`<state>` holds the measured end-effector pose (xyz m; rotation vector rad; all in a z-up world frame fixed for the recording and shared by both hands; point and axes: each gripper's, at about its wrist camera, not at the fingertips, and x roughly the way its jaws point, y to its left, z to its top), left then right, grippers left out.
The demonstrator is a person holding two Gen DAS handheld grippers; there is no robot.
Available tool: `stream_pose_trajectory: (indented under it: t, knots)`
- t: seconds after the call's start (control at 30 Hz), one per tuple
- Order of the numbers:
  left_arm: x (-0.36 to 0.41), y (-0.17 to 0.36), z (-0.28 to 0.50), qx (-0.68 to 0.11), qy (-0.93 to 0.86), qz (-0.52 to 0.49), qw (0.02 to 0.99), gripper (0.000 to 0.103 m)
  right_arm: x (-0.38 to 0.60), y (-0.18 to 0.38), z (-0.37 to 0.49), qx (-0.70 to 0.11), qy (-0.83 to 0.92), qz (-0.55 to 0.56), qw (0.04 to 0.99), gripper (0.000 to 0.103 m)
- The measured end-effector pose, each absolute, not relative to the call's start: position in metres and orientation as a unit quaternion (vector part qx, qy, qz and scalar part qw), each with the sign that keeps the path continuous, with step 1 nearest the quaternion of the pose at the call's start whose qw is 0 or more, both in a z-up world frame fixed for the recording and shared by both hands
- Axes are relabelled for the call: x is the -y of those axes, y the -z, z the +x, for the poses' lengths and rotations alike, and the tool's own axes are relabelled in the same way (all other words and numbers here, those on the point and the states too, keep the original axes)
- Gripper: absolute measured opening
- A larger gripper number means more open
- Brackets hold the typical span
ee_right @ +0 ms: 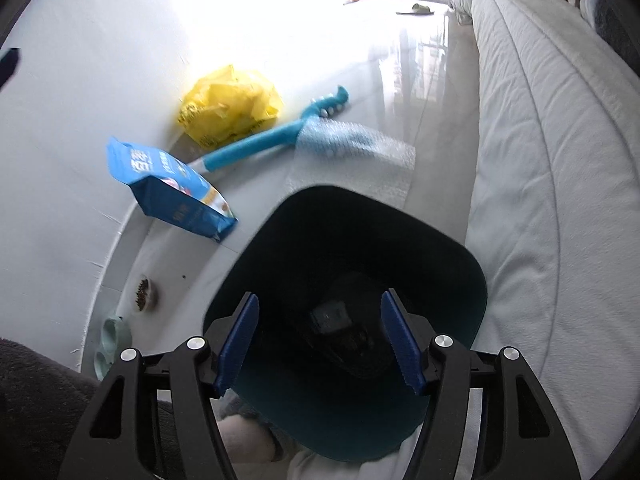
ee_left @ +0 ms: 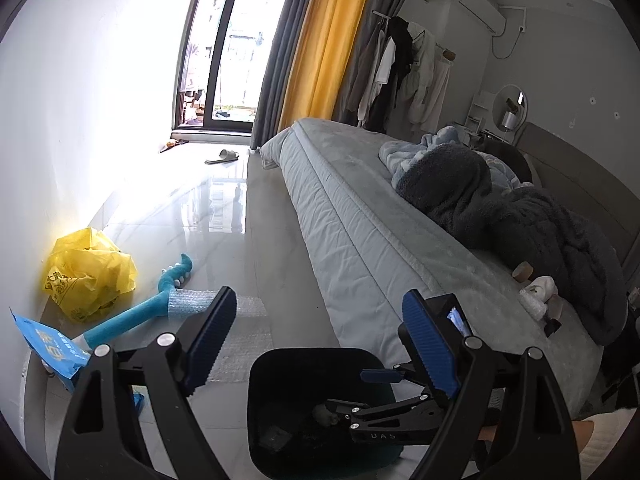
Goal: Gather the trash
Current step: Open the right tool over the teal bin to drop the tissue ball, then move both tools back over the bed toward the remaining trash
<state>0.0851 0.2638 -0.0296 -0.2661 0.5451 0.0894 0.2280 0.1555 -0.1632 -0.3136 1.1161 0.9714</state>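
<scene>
Dark bin (ee_right: 344, 248) sits right under my right gripper (ee_right: 320, 344); jaws parted, empty, something dark already inside. Left gripper (ee_left: 320, 340) wide open, empty too. Risk: bubble wrap (ee_right: 360, 152) ahead of the bin is thin, could slip my pads. Yellow bag (ee_right: 230, 106) and blue pack (ee_right: 168, 188) lie crumpled forward-left.

Bin (ee_right: 460, 264) beside bed (ee_right: 560, 160); pouch (ee_right: 168, 184), bag (ee_right: 228, 108) left.
</scene>
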Motion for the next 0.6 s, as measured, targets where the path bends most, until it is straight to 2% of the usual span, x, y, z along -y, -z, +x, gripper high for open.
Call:
stream_pose_trajectory:
  t: [0.23, 0.37, 0.6]
  knots:
    - [-0.249, 0.011, 0.083, -0.246, -0.041, -0.12, 0.961, 0.087, -0.134, 0.127, 0.225, -0.471, -0.472, -0.096, 0.739, 0.067]
    - [-0.233, 0.007, 0.087, -0.242, -0.037, -0.101, 0.964, 0.087, -0.113, 0.104, 0.227, -0.438, -0.481, -0.076, 0.756, 0.075]
    - [-0.206, 0.002, 0.099, -0.24, -0.013, -0.113, 0.964, 0.087, -0.076, 0.08, 0.233, -0.398, -0.467, -0.071, 0.786, 0.076]
